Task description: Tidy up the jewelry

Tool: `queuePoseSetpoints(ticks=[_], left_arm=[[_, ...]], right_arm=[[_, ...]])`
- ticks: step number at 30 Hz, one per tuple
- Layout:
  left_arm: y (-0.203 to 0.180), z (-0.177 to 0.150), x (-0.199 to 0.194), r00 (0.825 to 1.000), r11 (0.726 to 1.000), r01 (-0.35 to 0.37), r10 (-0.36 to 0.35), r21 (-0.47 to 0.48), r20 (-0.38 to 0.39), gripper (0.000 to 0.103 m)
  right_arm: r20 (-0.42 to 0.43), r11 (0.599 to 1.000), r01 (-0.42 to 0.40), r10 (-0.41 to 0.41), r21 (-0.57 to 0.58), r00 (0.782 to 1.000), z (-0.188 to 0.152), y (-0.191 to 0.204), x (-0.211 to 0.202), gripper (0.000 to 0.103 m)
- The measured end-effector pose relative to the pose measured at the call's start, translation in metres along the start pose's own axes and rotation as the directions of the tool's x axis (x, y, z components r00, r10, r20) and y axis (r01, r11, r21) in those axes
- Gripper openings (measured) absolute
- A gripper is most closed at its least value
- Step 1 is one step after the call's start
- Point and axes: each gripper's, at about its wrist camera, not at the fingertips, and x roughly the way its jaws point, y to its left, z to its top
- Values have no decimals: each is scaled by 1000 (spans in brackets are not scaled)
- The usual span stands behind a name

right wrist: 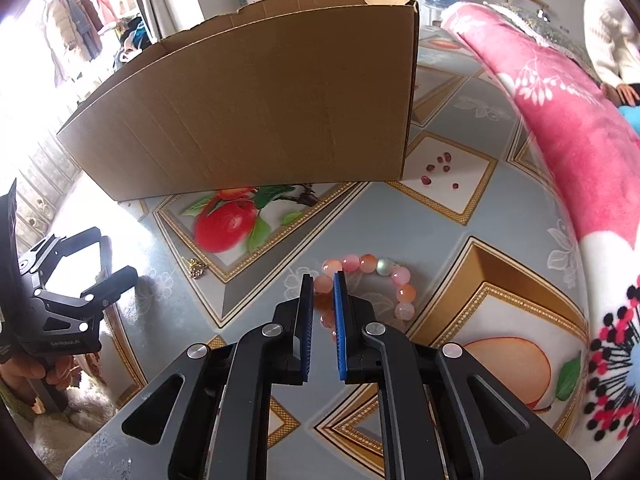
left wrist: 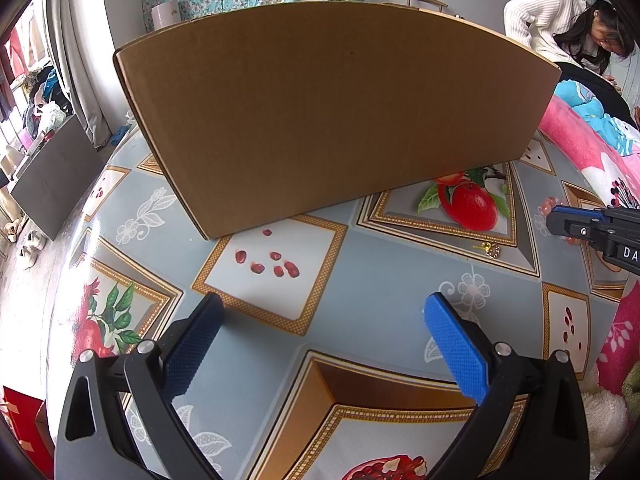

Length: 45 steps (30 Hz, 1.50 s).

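Cardboard box [right wrist: 256,100], the largest thing on the patterned tablecloth [left wrist: 380,264], stands open-topped at the far side of the work area, presumably as the place the jewelry is meant to go; its plain wall faces both cameras and nothing of its inside shows. A pink blanket [right wrist: 560,128] lies along the table's right edge, out of the way.

The right gripper [right wrist: 323,280] points steeply down at the beaded bracelet [right wrist: 400,280], a ring of pink and pale beads lying flat on the cloth in front of the box. Its blue pads are drawn in narrow with the near-left arc of the bracelet between them, clenched on the beads as far as the view shows, a hold that would suit lifting it toward the box.

The left gripper [left wrist: 324,312] hangs tilted downward over a bare patch of cloth, its jaws spread wide and holding nothing, as if waiting its turn.

A small gold ornament [left wrist: 491,249], perhaps an earring or brooch, lies loose between the two grippers, touched by neither.
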Motion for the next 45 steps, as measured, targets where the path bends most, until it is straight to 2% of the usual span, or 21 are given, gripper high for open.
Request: queuePoseSetpoints(ticks=[6, 9, 14, 19, 22, 27, 33, 35, 37, 42, 45], left_arm=[[0, -6, -6, 1000, 1000, -5, 6, -20, 24, 99], [-1, -7, -18, 996, 1000, 23, -22, -12, 81, 99], [-14, -3, -39, 980, 996, 68, -76, 53, 186, 97], [-32, -1, -46, 965, 984, 127, -152, 125, 212, 96], [-45, 2, -48, 957, 973, 175, -204, 152, 205, 90], [-61, 3, -46, 950, 958, 205, -244, 202, 195, 77], [-72, 7, -27, 951, 944, 243, -276, 222, 136, 52], [-74, 7, -17, 954, 941, 255, -282, 221, 99, 39], [-76, 7, -11, 956, 941, 260, -282, 217, 79, 33], [-78, 10, -1, 959, 941, 257, -276, 221, 61, 29], [-82, 12, 1, 967, 942, 221, -245, 253, 67, 26]], right_arm=[[8, 1000, -17, 16, 20, 1000, 0, -1, 0, 8], [7, 1000, -9, 8, 15, 1000, 1, 0, 1, 8], [4, 1000, -15, 15, 20, 1000, 1, -2, 2, 8], [5, 1000, -18, 18, 20, 1000, 2, -4, 2, 8], [7, 1000, -18, 18, 19, 1000, 2, -5, 2, 8], [19, 999, -25, 24, 20, 1000, -1, -6, 1, 8], [16, 999, -43, 42, 31, 999, -1, -11, 1, 8], [20, 999, -43, 42, 28, 999, -1, -12, 1, 8], [23, 999, -42, 42, 26, 999, -1, -12, 1, 8], [24, 998, -49, 49, 26, 999, -1, -13, 2, 8], [24, 999, -50, 49, 21, 998, -2, -13, 1, 8]])
